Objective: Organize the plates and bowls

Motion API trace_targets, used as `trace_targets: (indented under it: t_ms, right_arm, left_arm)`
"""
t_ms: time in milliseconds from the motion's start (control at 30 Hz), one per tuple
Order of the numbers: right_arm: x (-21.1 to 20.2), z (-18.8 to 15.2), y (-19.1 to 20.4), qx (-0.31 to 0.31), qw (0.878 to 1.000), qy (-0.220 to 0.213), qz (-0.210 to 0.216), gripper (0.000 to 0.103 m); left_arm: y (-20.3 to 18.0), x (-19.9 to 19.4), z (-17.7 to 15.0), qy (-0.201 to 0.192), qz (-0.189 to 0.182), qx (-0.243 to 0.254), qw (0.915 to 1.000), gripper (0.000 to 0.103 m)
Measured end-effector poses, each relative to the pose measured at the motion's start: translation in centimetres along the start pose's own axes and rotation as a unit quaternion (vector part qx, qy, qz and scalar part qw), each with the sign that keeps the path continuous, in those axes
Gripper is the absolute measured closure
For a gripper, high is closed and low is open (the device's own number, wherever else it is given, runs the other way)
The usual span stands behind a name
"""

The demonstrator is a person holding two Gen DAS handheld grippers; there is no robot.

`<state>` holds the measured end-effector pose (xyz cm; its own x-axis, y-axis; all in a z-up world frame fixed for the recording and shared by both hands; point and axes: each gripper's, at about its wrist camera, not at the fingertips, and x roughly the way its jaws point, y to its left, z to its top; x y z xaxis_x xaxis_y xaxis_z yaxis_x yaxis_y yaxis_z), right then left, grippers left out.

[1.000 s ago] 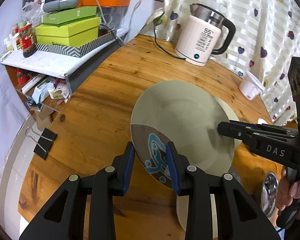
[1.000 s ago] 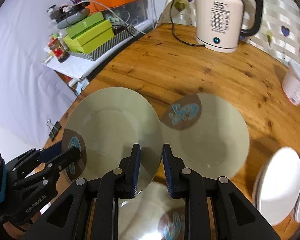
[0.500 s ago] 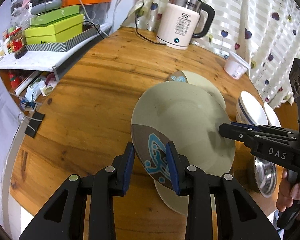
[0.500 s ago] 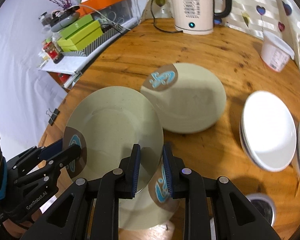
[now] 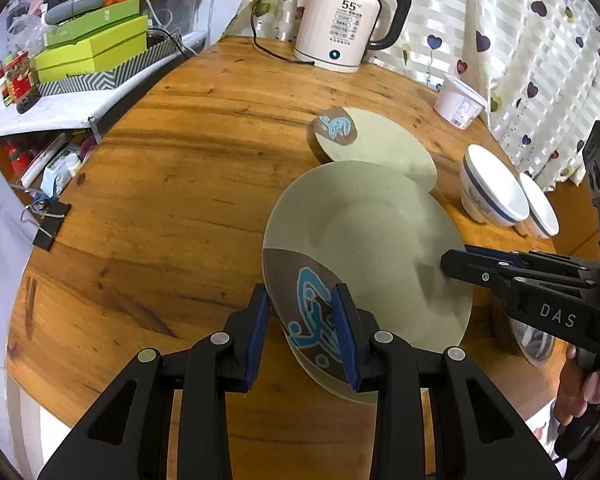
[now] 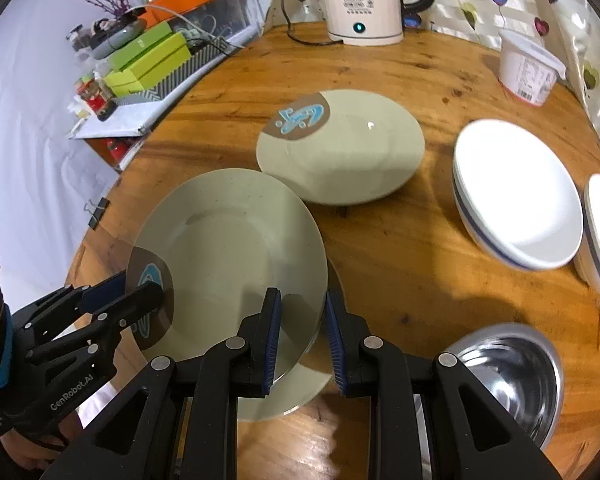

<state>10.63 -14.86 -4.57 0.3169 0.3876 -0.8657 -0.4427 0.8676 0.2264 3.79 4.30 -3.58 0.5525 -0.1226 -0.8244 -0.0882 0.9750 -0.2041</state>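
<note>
Left wrist view, green plate (image 5: 364,236) clamped at opposite rims by left hand-held gripper (image 5: 302,334), right hand-held gripper (image 6: 300,338)

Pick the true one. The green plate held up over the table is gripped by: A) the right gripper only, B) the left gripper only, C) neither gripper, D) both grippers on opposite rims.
D: the left gripper clamps the plate at its brown patch, and the right gripper clamps the opposite rim.

Your left gripper (image 5: 300,326) points steeply down, its blue pads clamped on the near rim of the raised green plate (image 5: 364,232). Your right gripper (image 6: 300,330) pinches the opposite rim, likewise tilted down, your fingers (image 5: 588,392) wrapped round its handle.
</note>
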Motion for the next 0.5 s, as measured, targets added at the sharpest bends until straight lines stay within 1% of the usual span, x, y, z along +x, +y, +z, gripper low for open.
trace_targets:
  t_ms: [500]
  right_arm:
    - [0.8, -1.2, -0.5, 0.004, 1.000, 0.007, -0.009, 0.080]
  left_arm:
    - [-0.6, 0.7, -0.7, 0.018, 0.004, 0.011, 0.9998, 0.070]
